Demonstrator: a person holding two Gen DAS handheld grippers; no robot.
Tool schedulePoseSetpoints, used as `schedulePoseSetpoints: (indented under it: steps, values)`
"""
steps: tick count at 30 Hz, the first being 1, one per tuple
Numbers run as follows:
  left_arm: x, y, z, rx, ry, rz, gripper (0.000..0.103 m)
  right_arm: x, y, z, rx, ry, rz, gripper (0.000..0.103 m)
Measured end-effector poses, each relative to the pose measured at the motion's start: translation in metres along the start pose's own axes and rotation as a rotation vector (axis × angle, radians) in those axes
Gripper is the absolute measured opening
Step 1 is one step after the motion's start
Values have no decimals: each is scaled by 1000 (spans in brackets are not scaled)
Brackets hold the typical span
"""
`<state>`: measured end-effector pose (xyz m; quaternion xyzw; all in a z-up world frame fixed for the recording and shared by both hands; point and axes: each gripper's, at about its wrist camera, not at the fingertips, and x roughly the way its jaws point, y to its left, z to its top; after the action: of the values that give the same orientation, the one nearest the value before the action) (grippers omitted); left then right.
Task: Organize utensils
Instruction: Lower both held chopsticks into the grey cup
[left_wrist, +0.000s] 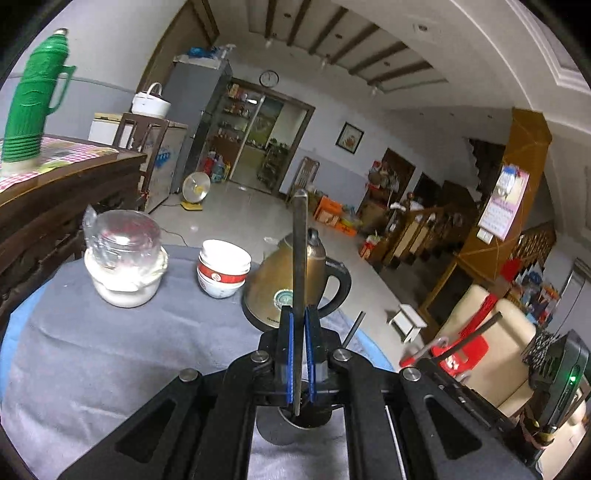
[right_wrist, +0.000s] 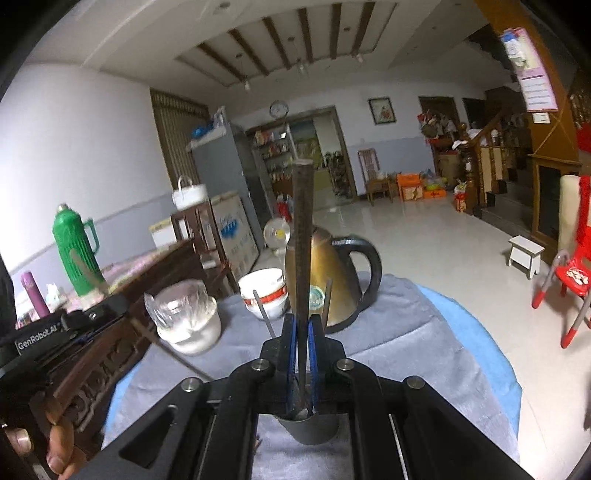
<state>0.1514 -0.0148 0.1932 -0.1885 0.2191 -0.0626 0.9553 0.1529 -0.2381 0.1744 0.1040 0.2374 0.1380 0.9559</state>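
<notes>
My left gripper (left_wrist: 298, 314) is shut on a flat metal spoon (left_wrist: 300, 251). Its handle sticks up past the blue pads and its round bowl (left_wrist: 295, 419) shows below the jaws. My right gripper (right_wrist: 303, 321) is shut on a dark, rough-handled utensil (right_wrist: 303, 229), whose dark scoop end (right_wrist: 308, 428) hangs under the fingers. Thin dark sticks (right_wrist: 263, 314) show on either side of the right fingers; what holds them is hidden. Both grippers hover above the cloth-covered round table (left_wrist: 110, 350). The left tool's black housing (right_wrist: 48, 339) appears at the left edge, held by a hand (right_wrist: 59, 443).
On the table stand a brass kettle (left_wrist: 280, 280), stacked red-and-white bowls (left_wrist: 221, 269) and a plastic-wrapped white jar (left_wrist: 123, 266). A green thermos (left_wrist: 35, 99) sits on the wooden sideboard to the left. A red chair (right_wrist: 572, 280) and a white stool (right_wrist: 524, 254) are on the floor beyond.
</notes>
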Motion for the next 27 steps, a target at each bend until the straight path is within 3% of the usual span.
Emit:
schedulePoseSetpoints:
  steps: [9, 27]
  values:
    - [46, -2, -16, 34, 108, 18, 6, 51, -10, -16, -11, 140, 6, 7]
    - [74, 1, -25, 49, 194, 19, 6, 91, -13, -32, 4, 247, 20, 7]
